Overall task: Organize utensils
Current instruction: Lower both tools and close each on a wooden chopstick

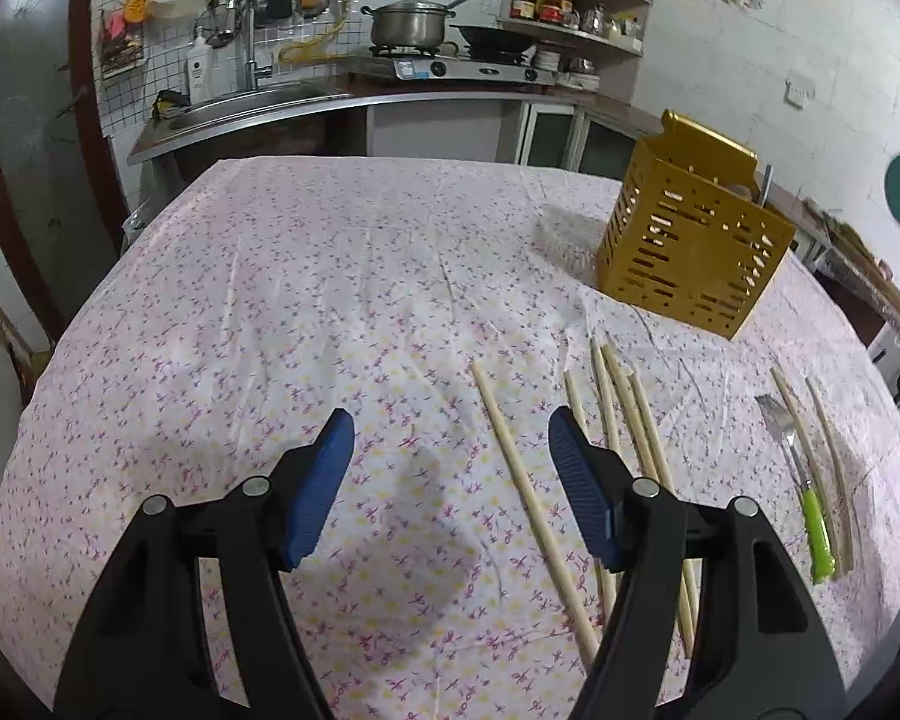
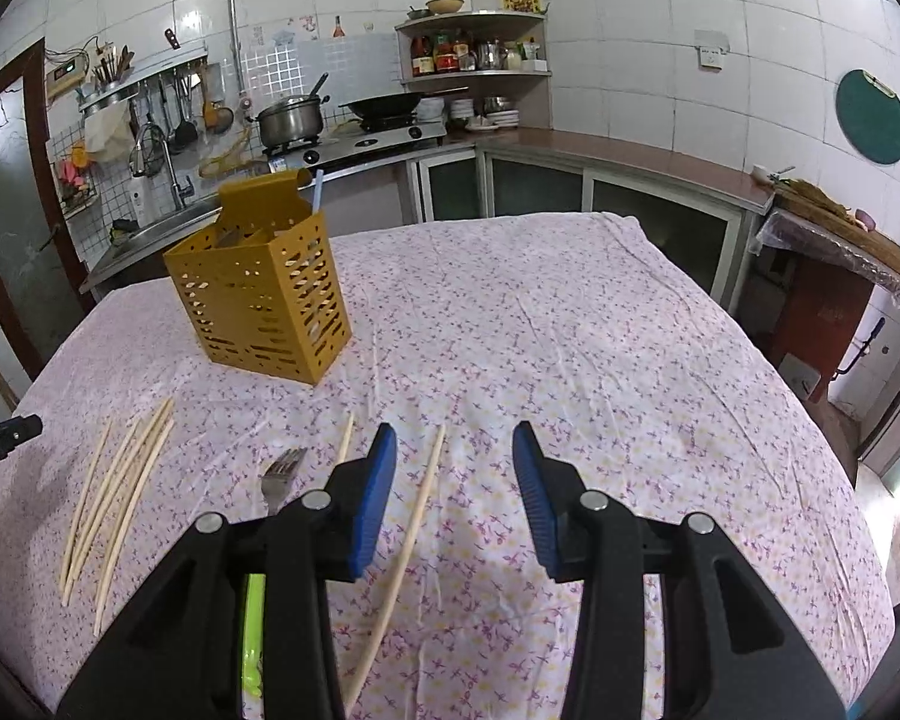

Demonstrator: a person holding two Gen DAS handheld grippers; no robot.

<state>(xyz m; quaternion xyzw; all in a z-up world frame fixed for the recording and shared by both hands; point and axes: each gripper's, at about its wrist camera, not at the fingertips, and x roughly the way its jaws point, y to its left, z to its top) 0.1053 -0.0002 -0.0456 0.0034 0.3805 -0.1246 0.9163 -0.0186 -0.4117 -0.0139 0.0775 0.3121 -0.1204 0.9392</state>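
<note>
A yellow perforated utensil holder [image 1: 693, 240] [image 2: 258, 288] stands on the floral tablecloth with a few utensils inside. Several wooden chopsticks [image 1: 624, 414] [image 2: 120, 492] lie loose on the cloth. A fork with a green handle [image 1: 801, 480] [image 2: 279, 477] lies between two more chopsticks. My left gripper [image 1: 450, 438] hangs open over the cloth, with one chopstick [image 1: 528, 492] between its blue pads, untouched. My right gripper [image 2: 455, 456] is open too, empty, with a single chopstick [image 2: 411, 534] lying under the gap near its left pad.
The table [image 2: 570, 330] is covered by a pink floral cloth and its edges drop off on all sides. Behind it runs a kitchen counter with a sink [image 1: 240, 108], a stove with a pot [image 1: 408, 24] and a wok, and a corner shelf [image 2: 474, 54].
</note>
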